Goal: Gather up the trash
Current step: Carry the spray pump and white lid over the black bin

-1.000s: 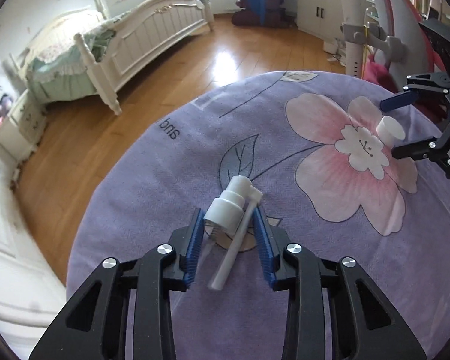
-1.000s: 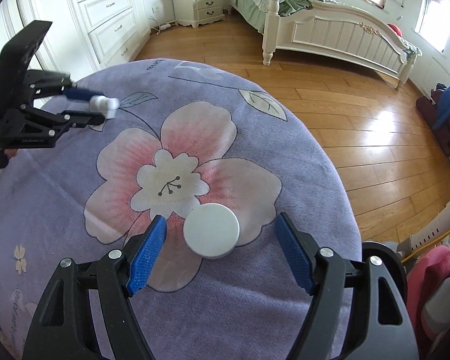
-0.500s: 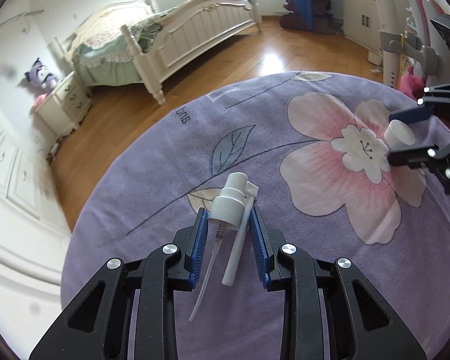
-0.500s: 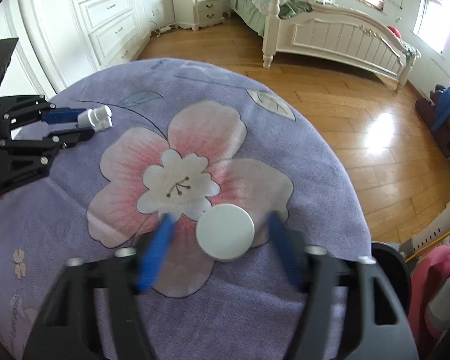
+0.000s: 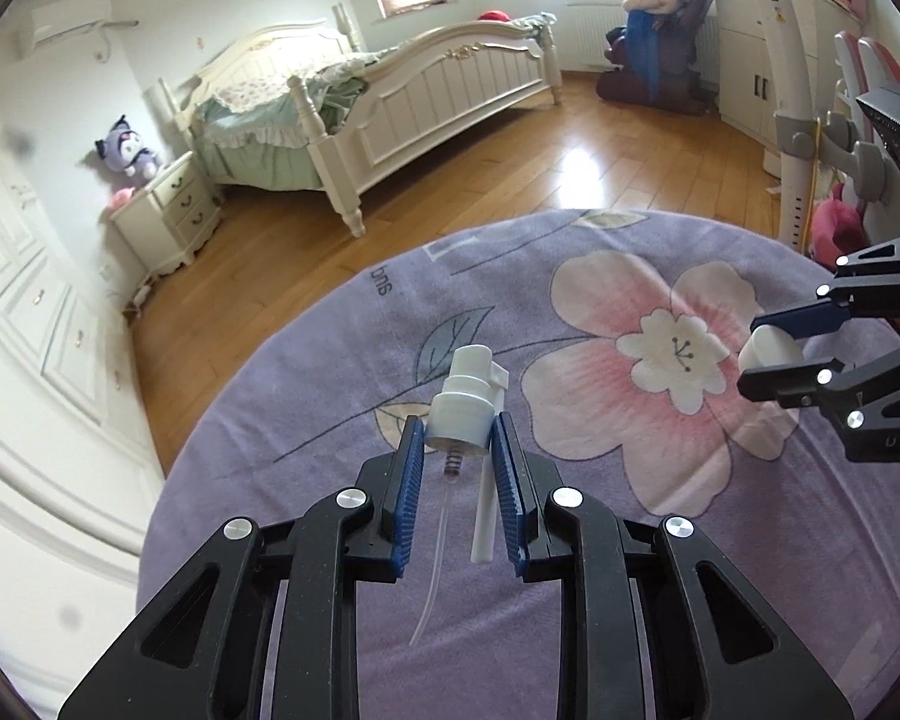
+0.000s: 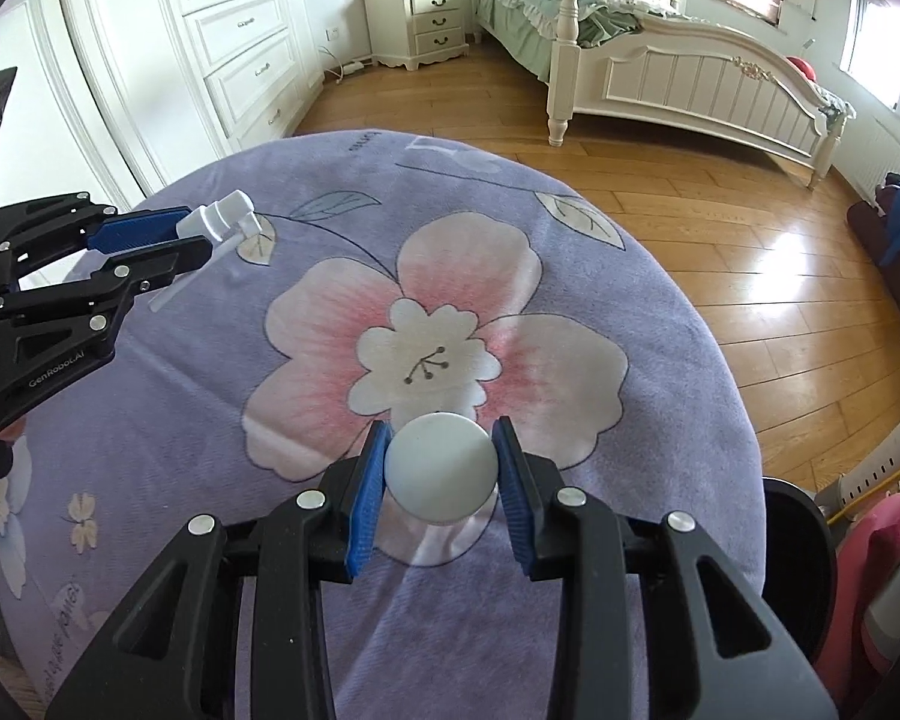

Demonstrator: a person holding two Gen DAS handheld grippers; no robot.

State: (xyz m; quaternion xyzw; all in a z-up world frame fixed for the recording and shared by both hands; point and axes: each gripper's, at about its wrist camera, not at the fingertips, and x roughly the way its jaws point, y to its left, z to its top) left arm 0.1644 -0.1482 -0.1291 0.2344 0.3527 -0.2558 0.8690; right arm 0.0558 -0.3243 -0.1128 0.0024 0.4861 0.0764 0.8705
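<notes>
My left gripper is shut on a white spray pump head with a spring and a thin dip tube hanging below; it holds it above the purple flowered cloth. It also shows at the left of the right wrist view, with the pump head between its blue pads. My right gripper is shut on a round white cap, lifted just above the cloth. That gripper and the cap also show at the right of the left wrist view.
The cloth covers a round surface whose edge drops to a wooden floor. A white bed and a nightstand stand beyond. A dark round bin rim sits low at the right. White wardrobes line the wall.
Both grippers closed on their items and lifted: the left on the pump head, the right on the white cap, which lay between open fingers a second ago.
</notes>
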